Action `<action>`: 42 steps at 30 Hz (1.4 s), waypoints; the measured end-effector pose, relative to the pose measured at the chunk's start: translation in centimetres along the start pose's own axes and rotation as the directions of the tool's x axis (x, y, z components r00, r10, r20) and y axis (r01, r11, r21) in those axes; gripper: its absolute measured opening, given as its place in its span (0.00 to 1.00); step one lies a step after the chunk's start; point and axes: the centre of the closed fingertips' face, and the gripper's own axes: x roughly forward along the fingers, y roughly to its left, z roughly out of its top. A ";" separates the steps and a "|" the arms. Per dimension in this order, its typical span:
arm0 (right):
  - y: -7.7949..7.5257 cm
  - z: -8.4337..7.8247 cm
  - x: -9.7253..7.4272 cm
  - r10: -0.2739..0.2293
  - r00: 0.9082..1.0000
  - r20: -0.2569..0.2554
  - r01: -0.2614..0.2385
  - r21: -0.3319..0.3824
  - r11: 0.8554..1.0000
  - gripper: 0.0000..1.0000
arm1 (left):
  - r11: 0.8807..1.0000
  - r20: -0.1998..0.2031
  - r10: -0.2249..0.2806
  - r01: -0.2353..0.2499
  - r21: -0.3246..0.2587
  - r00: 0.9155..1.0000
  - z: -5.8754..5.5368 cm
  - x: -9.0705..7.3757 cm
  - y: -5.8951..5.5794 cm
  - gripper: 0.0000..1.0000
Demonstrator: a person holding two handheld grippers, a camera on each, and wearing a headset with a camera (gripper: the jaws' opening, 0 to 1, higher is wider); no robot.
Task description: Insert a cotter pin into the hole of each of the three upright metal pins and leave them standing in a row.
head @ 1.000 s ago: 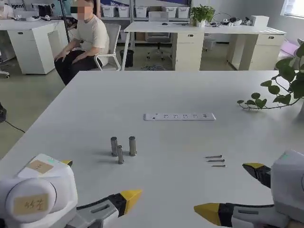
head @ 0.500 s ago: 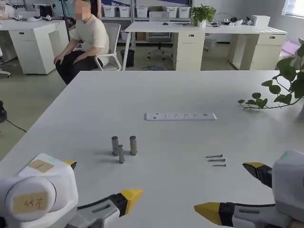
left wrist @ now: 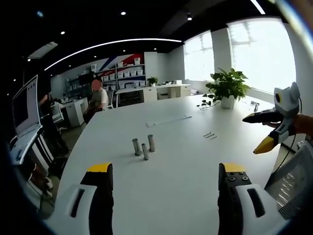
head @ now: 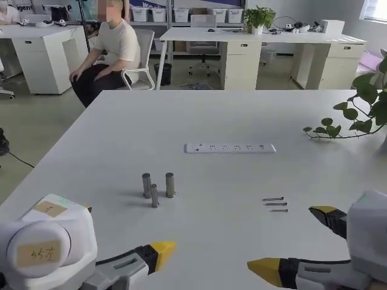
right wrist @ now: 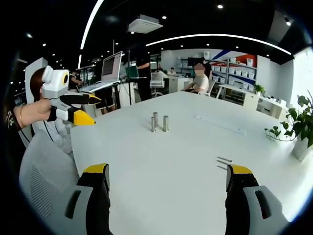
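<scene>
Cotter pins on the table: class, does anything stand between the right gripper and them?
Nothing visible does. Only bare table lies between the open right gripper and the three cotter pins. The upright metal pins stand off to the left, and the power strip lies farther back.

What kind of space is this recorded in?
Probably an open-plan office or lab workspace: rows of white desks, shelves of storage bins along the back wall, and a person seated in an office chair.
</scene>
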 end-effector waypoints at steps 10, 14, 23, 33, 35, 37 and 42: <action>0.1 0.1 0.1 0.003 1.000 -0.001 -0.003 0.002 1.000 0.97 | 0.999 -0.011 0.036 -0.036 0.012 0.999 -0.3 -0.1 0.8 0.89; 0.1 0.2 0.1 0.004 1.000 0.001 -0.004 0.005 1.000 0.97 | 0.999 -0.011 0.034 -0.034 0.009 0.999 -0.4 -0.1 0.8 0.88; 0.2 0.1 0.2 0.005 1.000 -0.004 -0.005 -0.006 1.000 0.99 | 1.000 -0.017 0.020 -0.021 -0.015 1.000 -0.5 -0.1 0.7 0.87; 0.1 0.0 0.1 0.003 1.000 -0.007 -0.003 -0.004 1.000 0.99 | 1.000 -0.027 0.019 -0.019 -0.009 0.999 -0.5 0.3 1.1 0.84; 0.1 0.0 0.1 0.003 1.000 -0.009 -0.003 -0.006 1.000 0.99 | 1.000 -0.034 0.021 -0.021 -0.011 0.999 -0.6 0.7 1.4 0.81; 0.1 0.1 0.1 0.005 1.000 -0.007 -0.005 -0.006 1.000 0.99 | 1.000 -0.034 0.017 -0.017 -0.011 0.999 -0.5 1.0 1.5 0.81; 0.2 0.1 0.1 0.009 1.000 -0.005 -0.009 -0.009 1.000 0.99 | 1.000 -0.026 0.016 -0.016 -0.014 1.000 -0.2 1.3 1.7 0.81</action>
